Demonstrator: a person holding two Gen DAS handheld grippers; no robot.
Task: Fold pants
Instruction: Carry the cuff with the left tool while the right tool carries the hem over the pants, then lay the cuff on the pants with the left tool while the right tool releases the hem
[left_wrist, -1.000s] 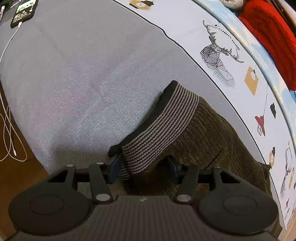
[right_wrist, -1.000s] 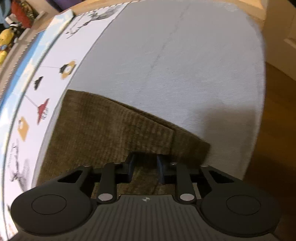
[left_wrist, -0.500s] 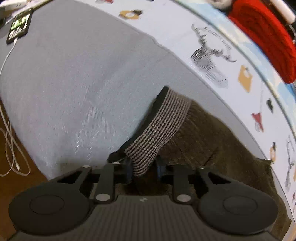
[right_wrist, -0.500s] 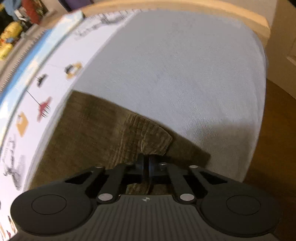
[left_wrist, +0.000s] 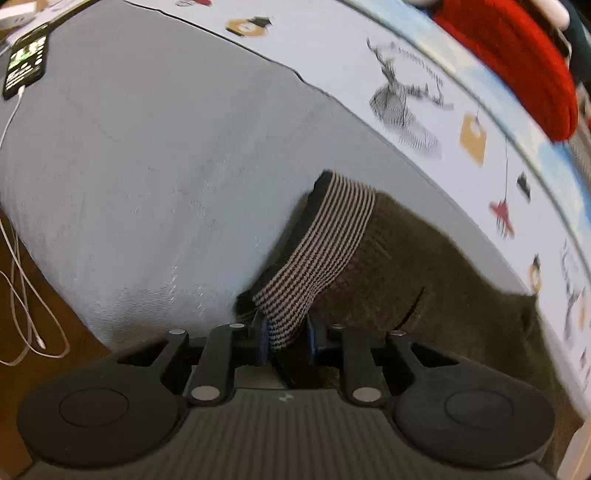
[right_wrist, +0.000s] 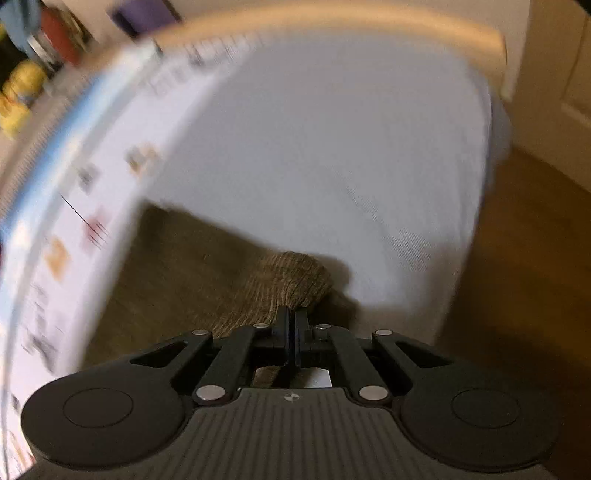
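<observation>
- The pants (left_wrist: 424, 280) are brown-green and made of ribbed cloth. They lie on a grey bed sheet (left_wrist: 147, 166), near the edge of the bed.
- The top of the pants has a striped waistband (left_wrist: 317, 251), with dark and light stripes.
- The left gripper (left_wrist: 286, 338) points down at the bed. Its two fingers are pinched on the near end of the striped waistband, with just the cloth between them.
- That end of the waistband is pulled up off the sheet a little, and the band slopes down to the bed.
- The right gripper (right_wrist: 293, 325) also points down. Its fingers are squeezed almost all the way together, with a thin bit of the pants' hem (right_wrist: 291, 280) caught between them.
- The hem bunches up into a small hump right in front of the right gripper.
- The rest of the pants lies flat to the left in the right wrist view.
- A white blanket (left_wrist: 424, 74) with little pictures, such as a deer, lies next to the pants on the far side.
- A phone (left_wrist: 26, 64) with a white cable (left_wrist: 22, 295) sits on the far corner of the bed, well away from the pants.
- Something red and knitted (left_wrist: 517, 62) lies past the blanket.
- The right wrist view is blurry.
</observation>
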